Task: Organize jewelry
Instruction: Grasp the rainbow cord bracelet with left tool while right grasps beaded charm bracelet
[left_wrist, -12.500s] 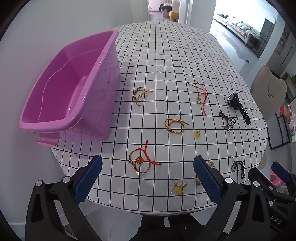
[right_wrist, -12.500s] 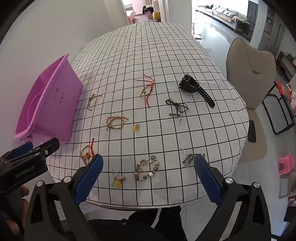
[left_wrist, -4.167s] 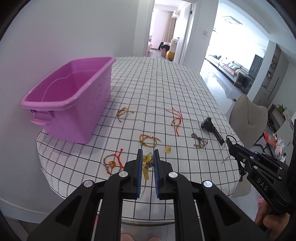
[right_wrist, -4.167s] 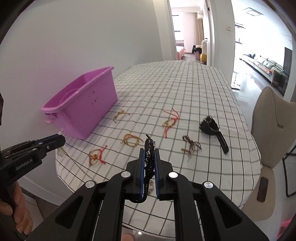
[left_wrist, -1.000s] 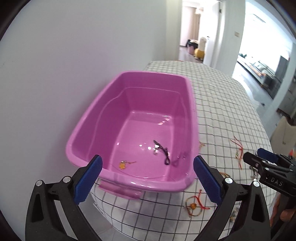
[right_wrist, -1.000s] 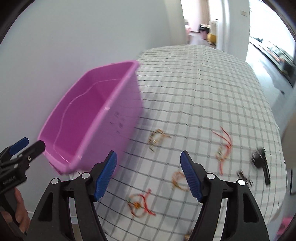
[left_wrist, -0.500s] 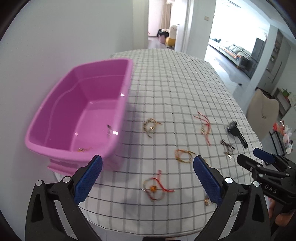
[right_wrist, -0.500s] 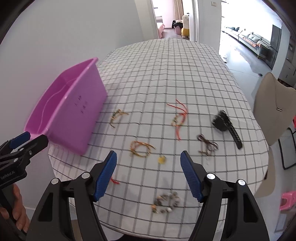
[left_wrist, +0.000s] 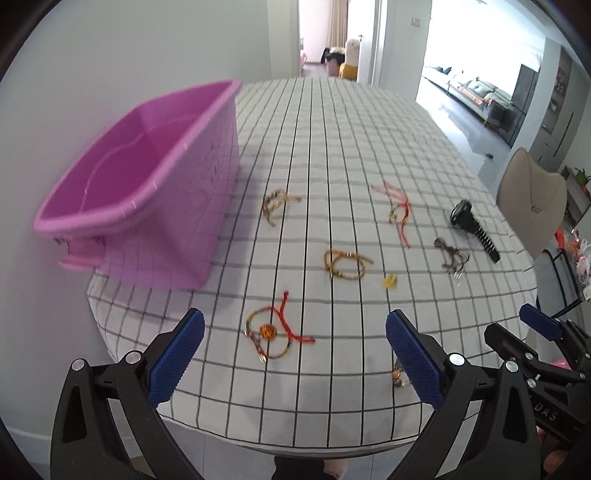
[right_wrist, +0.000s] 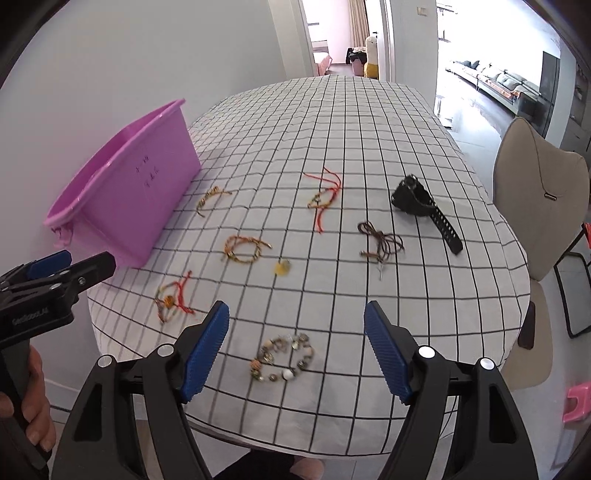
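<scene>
Pink bin (left_wrist: 155, 192) sits at worktop (left_wrist: 332, 122) left edge; inside not visible from here. Left tongs (left_wrist: 293, 354) apart, empty, over red-cord bracelet (left_wrist: 275, 334) nr front edge. Right tongs (right_wrist: 295, 354) apart, empty, over beaded bracelet (right_wrist: 282, 358) at front edge.

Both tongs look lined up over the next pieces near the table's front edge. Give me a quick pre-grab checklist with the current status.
1. Left tongs open and empty: ok.
2. Right tongs open and empty: ok.
3. Red-cord bracelet lies framed between the left tongs' pads: ok.
4. Beaded bracelet lies framed between the right tongs' pads: ok.
5. Either tongs down at its bracelet: not ok, both hang above the checked tablecloth.
6. Pink bin upright with an open top: ok.
</scene>
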